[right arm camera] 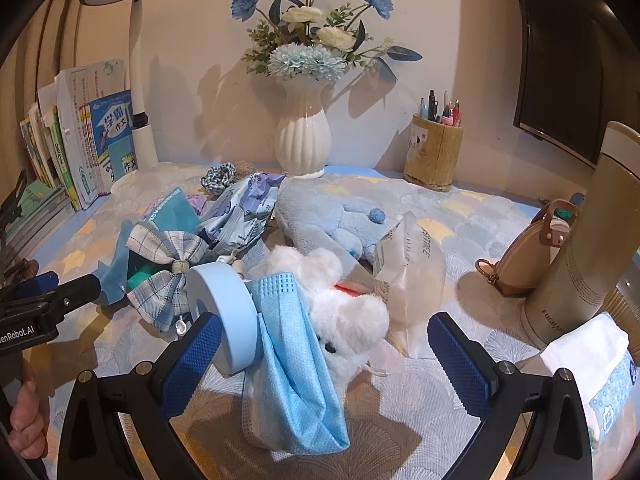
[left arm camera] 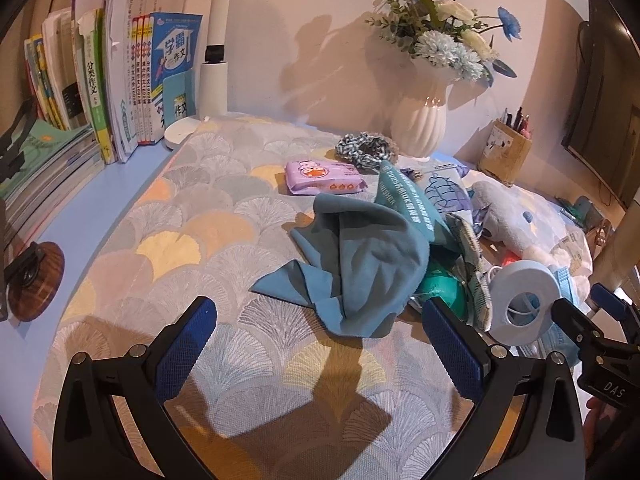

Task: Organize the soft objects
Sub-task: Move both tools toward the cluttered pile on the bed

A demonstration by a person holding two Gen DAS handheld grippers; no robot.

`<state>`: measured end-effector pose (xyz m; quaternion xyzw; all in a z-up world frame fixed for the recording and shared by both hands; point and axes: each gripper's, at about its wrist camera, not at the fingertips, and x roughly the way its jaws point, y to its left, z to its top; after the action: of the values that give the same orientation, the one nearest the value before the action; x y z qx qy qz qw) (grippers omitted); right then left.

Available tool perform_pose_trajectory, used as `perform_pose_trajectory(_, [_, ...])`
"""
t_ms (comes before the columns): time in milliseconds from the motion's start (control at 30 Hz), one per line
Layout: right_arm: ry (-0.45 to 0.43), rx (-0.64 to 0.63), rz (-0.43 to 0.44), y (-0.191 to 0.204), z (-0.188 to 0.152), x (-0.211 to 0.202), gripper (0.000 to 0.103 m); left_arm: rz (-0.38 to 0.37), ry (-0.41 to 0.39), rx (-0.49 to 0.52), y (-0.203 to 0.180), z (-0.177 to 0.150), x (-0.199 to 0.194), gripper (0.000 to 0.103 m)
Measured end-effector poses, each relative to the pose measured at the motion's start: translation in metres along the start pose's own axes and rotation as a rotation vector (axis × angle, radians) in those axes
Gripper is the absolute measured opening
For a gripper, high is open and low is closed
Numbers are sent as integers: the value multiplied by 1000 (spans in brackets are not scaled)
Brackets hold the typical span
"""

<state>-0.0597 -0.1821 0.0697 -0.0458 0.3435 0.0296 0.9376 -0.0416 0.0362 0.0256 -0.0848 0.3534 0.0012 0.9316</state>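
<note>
Left view: teal cloth (left arm camera: 360, 264). Right view only: face mask (right arm camera: 296, 364), white plush (right arm camera: 344, 304).

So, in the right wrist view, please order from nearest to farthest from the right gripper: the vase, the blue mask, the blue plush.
From the right gripper:
1. Blue mask, between the fingers, draped low.
2. Blue plush, mid-table, behind the white plush.
3. Vase, at the back wall.

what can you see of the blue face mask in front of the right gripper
The face mask is light blue, of thin woven-looking fabric with a dotted strip along its top edge and white layers at the bottom. It is crumpled and folded, draped upright against a white plush toy, beside a pale blue ring. It sits on the patterned mat, between the fingers of the open right gripper.
</note>
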Motion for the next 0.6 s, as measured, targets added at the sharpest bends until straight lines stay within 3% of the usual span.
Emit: perform_pose_trajectory(600, [14, 13, 15, -3, 0, 2, 103, -8, 4, -26, 5, 0, 1, 102])
